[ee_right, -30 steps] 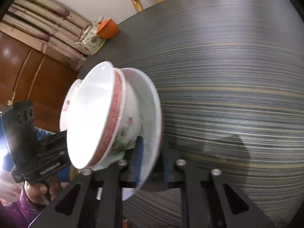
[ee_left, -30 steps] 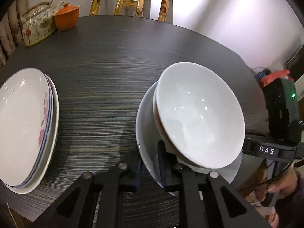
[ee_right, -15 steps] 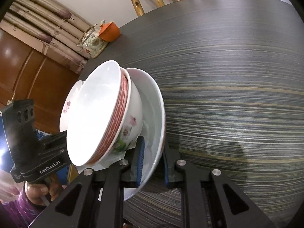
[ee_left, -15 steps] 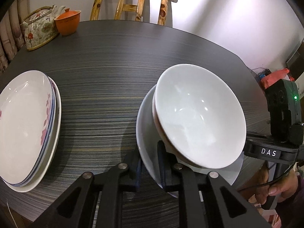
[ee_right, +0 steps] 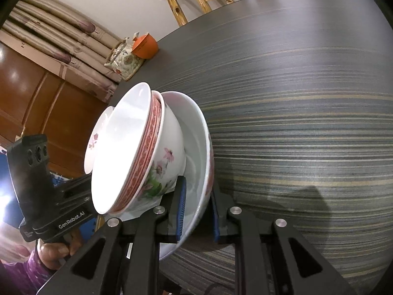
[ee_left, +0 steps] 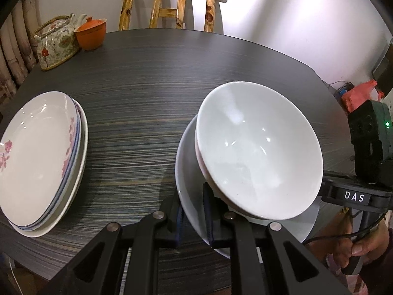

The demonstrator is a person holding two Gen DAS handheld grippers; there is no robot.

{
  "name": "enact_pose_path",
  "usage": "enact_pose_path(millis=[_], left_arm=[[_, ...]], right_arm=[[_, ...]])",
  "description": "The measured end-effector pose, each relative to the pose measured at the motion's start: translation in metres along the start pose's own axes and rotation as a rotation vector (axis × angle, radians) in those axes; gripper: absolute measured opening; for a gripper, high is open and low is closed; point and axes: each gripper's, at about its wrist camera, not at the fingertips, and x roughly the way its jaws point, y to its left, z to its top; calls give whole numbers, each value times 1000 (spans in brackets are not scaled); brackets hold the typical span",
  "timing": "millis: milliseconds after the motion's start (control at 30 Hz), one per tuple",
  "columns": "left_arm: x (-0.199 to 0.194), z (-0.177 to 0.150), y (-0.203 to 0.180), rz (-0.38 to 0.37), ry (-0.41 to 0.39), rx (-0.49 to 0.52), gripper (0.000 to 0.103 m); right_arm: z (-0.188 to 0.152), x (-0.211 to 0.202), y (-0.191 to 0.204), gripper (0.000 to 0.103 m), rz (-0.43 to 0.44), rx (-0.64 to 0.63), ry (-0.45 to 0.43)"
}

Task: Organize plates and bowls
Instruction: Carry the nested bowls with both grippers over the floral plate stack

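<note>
My left gripper (ee_left: 192, 215) is shut on the near rim of a white plate (ee_left: 189, 172) that carries nested bowls, a plain white bowl (ee_left: 258, 147) on top. My right gripper (ee_right: 196, 211) is shut on the same plate (ee_right: 199, 147) from the other side. In the right wrist view the plain bowl (ee_right: 118, 147) sits inside a floral bowl with a red rim band (ee_right: 164, 157). The plate and bowls tilt above the dark table (ee_left: 152, 93). A stack of plates with pink flowers (ee_left: 36, 157) lies at the left.
A floral teapot (ee_left: 56, 46) and an orange lidded cup (ee_left: 89, 34) stand at the table's far left edge. A wooden chair (ee_left: 172, 7) stands behind the table. Each gripper's handle and hand show in the other's view, the right one (ee_left: 363, 172) and the left one (ee_right: 36, 186).
Both grippers have stayed shut on the plate. The plate with its bowls has lifted and drawn back slightly; more of the teapot, cup and chair now shows.
</note>
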Motion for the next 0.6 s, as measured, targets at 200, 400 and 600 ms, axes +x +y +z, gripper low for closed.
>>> enact_pose_path(millis=[200, 400, 600], left_arm=[[-9, 1, 0, 18, -24, 10, 13], [-17, 4, 1, 29, -41, 8, 12], [-29, 6, 6, 37, -59, 5, 12]], right_arm=[[-4, 1, 4, 18, 9, 5, -10], [-6, -1, 9, 18, 18, 4, -17], [-5, -3, 19, 18, 19, -9, -20]])
